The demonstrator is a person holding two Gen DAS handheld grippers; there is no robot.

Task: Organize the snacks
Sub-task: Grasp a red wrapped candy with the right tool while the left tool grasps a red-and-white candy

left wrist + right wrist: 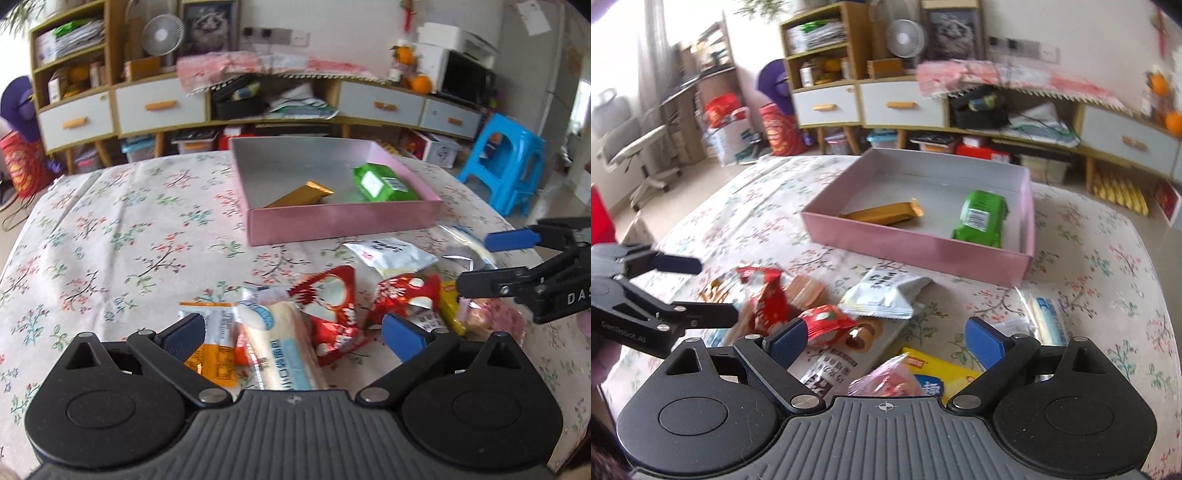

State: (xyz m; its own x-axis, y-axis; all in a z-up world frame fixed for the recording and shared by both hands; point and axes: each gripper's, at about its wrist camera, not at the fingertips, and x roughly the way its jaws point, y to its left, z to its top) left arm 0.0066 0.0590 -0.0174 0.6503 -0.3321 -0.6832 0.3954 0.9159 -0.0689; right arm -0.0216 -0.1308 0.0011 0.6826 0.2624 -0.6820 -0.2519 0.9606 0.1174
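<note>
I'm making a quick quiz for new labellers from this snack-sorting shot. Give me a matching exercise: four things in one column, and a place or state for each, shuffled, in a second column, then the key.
Column 1
1. green packet
2. white packet
3. right gripper
4. pink box

Column 2
A. open, empty, over the snack pile
B. on the floral tablecloth, outside the box
C. lying inside the box beside the gold bar
D. lidless, beyond the snack pile

Pairs: 1-C, 2-B, 3-A, 4-D
</note>
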